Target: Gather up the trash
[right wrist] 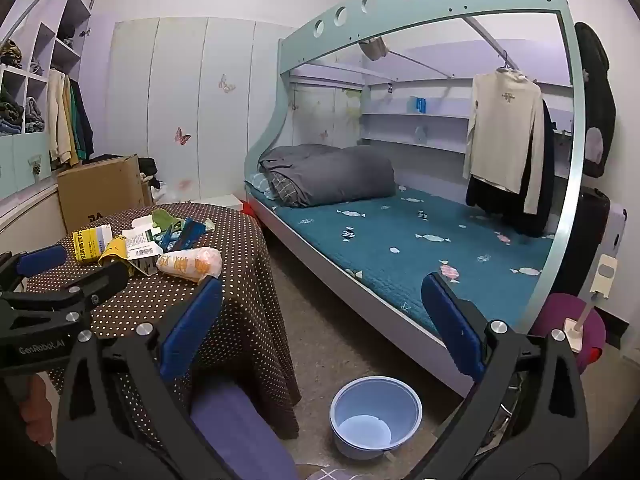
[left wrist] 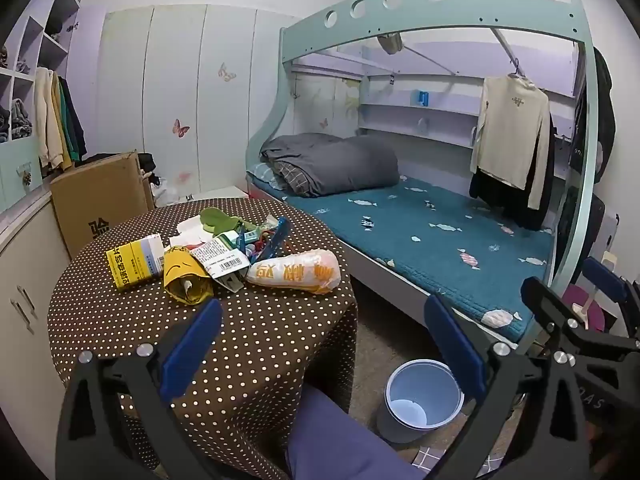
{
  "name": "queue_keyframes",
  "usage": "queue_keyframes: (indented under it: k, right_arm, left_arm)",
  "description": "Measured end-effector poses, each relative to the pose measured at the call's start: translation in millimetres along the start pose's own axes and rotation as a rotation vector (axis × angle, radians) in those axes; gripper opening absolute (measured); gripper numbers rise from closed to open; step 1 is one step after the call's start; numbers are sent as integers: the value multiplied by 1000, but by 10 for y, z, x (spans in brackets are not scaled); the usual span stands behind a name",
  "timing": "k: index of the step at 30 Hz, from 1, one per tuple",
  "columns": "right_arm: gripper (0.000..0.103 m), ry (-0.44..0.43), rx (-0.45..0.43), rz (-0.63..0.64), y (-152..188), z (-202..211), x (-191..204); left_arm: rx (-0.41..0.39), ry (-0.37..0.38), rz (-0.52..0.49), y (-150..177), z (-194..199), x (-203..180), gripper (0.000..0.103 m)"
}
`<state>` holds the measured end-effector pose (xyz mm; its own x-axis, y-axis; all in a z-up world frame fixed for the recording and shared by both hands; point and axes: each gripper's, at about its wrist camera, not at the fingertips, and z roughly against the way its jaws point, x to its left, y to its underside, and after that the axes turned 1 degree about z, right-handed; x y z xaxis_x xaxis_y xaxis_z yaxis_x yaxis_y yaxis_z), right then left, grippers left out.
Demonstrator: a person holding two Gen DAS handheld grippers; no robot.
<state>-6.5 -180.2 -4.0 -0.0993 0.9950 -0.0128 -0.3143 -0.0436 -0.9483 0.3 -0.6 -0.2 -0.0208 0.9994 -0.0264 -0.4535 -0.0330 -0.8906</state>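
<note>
A pile of trash lies on the round table with a brown dotted cloth (left wrist: pixel 248 332): a yellow medicine box (left wrist: pixel 134 266), a crumpled yellow wrapper (left wrist: pixel 186 278), a white barcode packet (left wrist: pixel 220 258), an orange-printed plastic bag (left wrist: pixel 296 272), green and blue scraps behind. The pile shows smaller in the right wrist view (right wrist: pixel 152 248). A light blue bin (left wrist: pixel 422 398) stands on the floor right of the table; it also shows in the right wrist view (right wrist: pixel 376 416). My left gripper (left wrist: pixel 324 344) is open and empty, above the table's near edge. My right gripper (right wrist: pixel 322 324) is open and empty, over the floor.
A bunk bed with a teal mattress (left wrist: pixel 420 240) and grey duvet fills the right side. A cardboard box (left wrist: pixel 100 200) stands behind the table by the wardrobe. Clothes hang at the bed's end (left wrist: pixel 512 136). A purple stool (right wrist: pixel 568 324) sits at the far right.
</note>
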Motion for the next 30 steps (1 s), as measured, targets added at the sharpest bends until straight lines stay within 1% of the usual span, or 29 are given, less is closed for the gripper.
queue_keyframes:
  k: [7, 11, 30]
  right_arm:
    - [98, 0, 2, -5, 43, 0, 28]
    - [98, -13, 18, -28, 28, -46, -22]
    - [98, -23, 34, -31, 28, -61, -16]
  left_arm:
    - [-9, 0, -2, -3, 3, -4, 99]
    - [-8, 2, -1, -8, 11, -6, 99]
    - [-7, 6, -3, 19, -4, -25, 99]
